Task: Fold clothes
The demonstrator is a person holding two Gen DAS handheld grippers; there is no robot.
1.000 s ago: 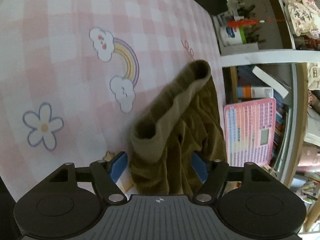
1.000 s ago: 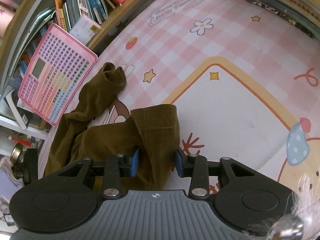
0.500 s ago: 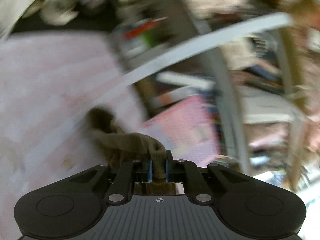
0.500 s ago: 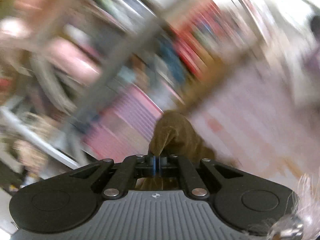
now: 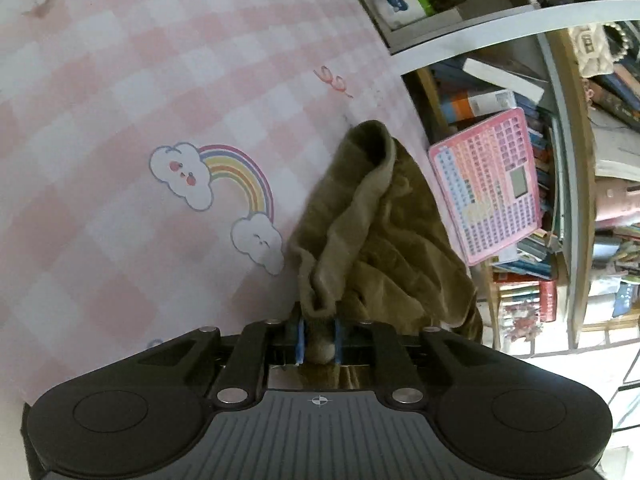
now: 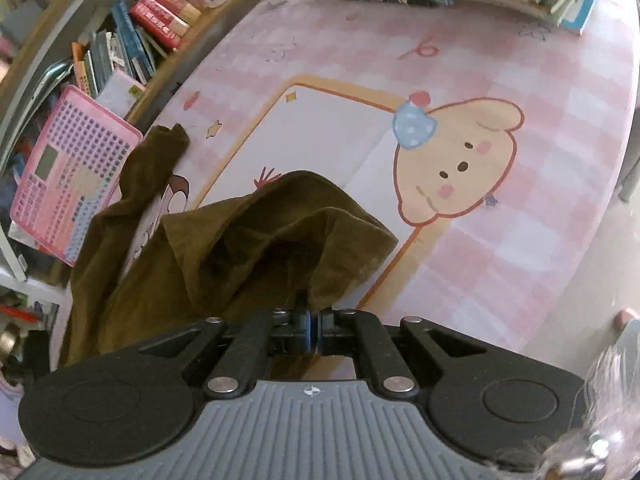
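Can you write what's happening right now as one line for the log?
step: fold clothes | left gripper: shut on brown garment | right gripper: shut on brown garment | garment: bunched, lifted over pink mat

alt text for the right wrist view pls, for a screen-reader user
The right gripper is shut on an edge of a brown garment, which hangs in loose folds over a pink checked mat printed with a cartoon puppy face. A pink toy keyboard leans against a crowded bookshelf at the left.
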